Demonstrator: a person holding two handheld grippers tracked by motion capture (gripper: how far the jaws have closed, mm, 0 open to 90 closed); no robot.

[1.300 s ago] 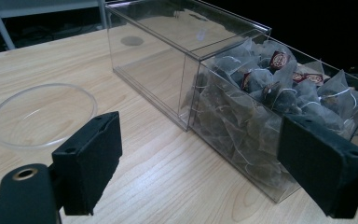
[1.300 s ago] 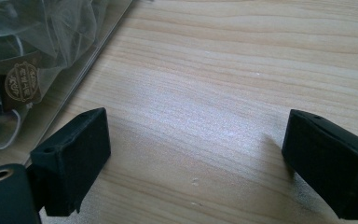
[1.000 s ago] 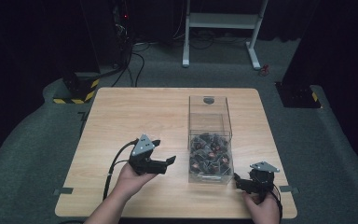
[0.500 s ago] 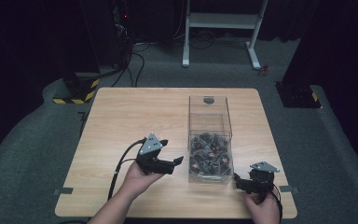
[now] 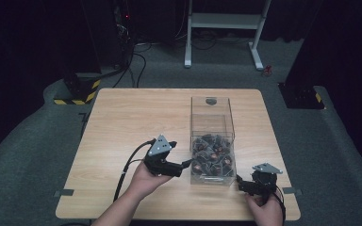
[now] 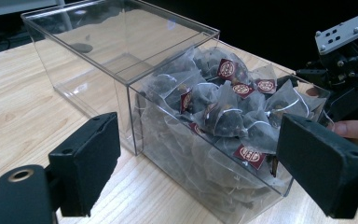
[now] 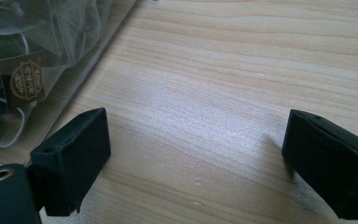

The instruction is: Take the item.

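Observation:
A clear plastic box (image 5: 212,141) stands on the wooden table (image 5: 132,122), right of centre. Its near half is packed with mesh tea bags (image 5: 212,154) bearing dark red tags; the far half holds a small round item (image 5: 210,100). My left gripper (image 5: 183,165) is open, held just left of the box's near corner. In the left gripper view the left gripper (image 6: 200,140) points at the tea bags (image 6: 223,107) behind the wall, jaws wide apart. My right gripper (image 5: 239,181) sits low at the box's near right corner. It is open over bare wood (image 7: 193,135), with the box (image 7: 42,56) at its left.
The table's left half and far side are bare wood. On the floor behind stand a yellow-black striped block (image 5: 75,92), a white frame (image 5: 226,21) and a black base (image 5: 301,96). Cables trail from both grippers toward the near edge.
My left gripper has moved right, up to the box's near left corner. The right gripper has stayed where it was.

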